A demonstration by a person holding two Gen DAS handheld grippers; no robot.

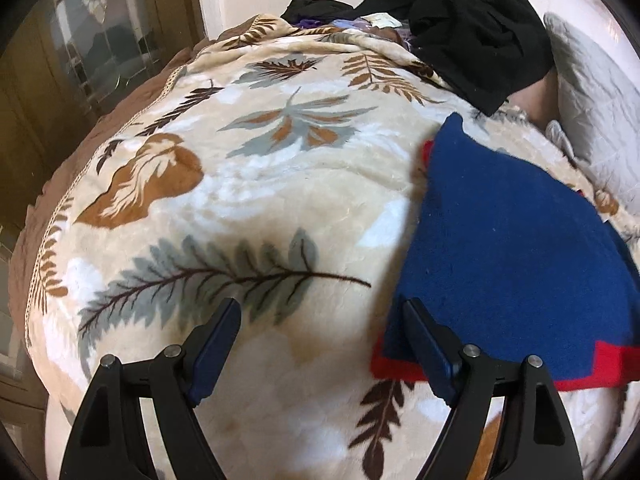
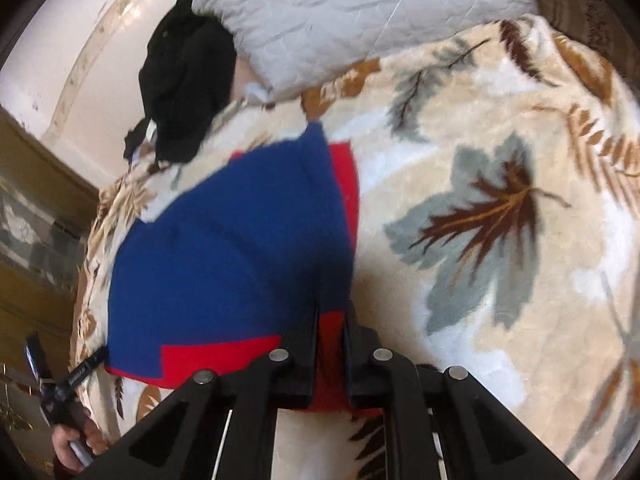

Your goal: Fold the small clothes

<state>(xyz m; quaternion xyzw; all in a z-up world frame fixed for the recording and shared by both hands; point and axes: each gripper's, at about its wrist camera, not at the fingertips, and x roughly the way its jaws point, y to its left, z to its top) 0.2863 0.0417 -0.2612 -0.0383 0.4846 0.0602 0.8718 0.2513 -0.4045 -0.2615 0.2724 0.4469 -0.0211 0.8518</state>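
A blue garment with red trim (image 1: 508, 248) lies folded on a leaf-patterned blanket (image 1: 256, 184). My left gripper (image 1: 322, 314) is open above the blanket, its right finger (image 1: 424, 340) over the garment's near-left red edge. In the right wrist view the same blue and red garment (image 2: 232, 248) lies left of centre. My right gripper (image 2: 332, 320) is nearly closed around the garment's red near corner, with red cloth showing between the jaws. The left gripper (image 2: 60, 384) shows at the lower left of that view, in a hand.
A pile of black clothes (image 1: 468, 28) sits at the far end of the bed, also seen in the right wrist view (image 2: 188, 80). A grey quilted pillow (image 2: 352, 12) lies beside it. A wooden cabinet (image 1: 80, 60) stands past the bed's left edge.
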